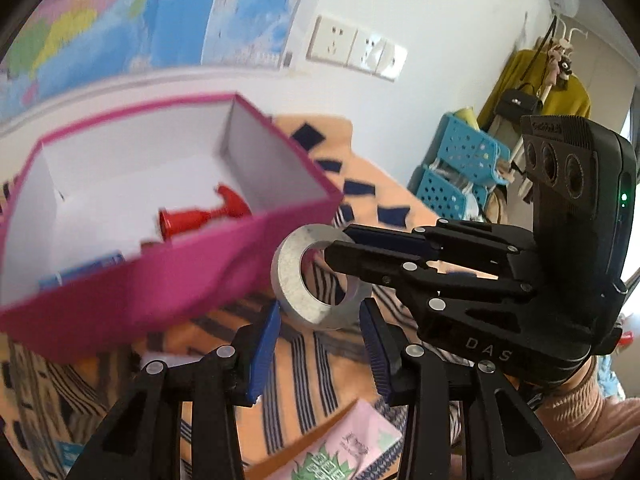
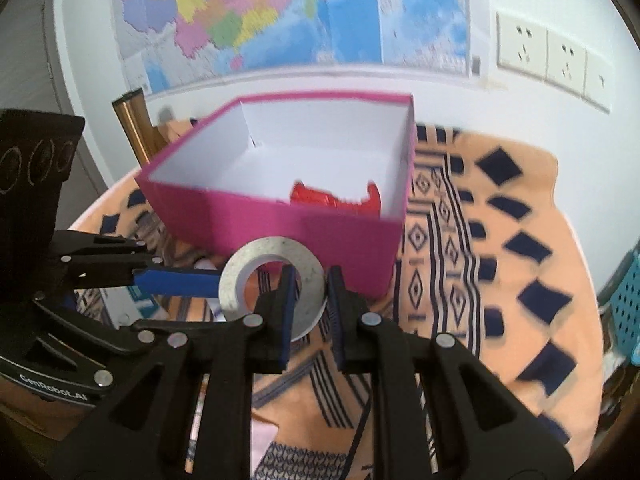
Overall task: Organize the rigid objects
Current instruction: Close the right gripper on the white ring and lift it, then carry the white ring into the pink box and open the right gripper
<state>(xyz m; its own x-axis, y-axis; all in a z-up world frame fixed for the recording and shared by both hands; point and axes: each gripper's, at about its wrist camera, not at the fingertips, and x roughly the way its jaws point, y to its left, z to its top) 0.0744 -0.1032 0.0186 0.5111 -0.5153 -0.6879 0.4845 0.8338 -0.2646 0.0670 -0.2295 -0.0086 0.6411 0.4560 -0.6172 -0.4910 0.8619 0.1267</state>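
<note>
Grey and flat, the ring looks like a thick roll of tape with a big round hole and a white inside edge. Both tools have it. The right tool is squeezed tight on its near rim. The left tool is almost closed, pinching the ring from the other side. The ring hangs above the orange patterned cloth, just in front of the pink box. A red toy lies inside the box.
</note>
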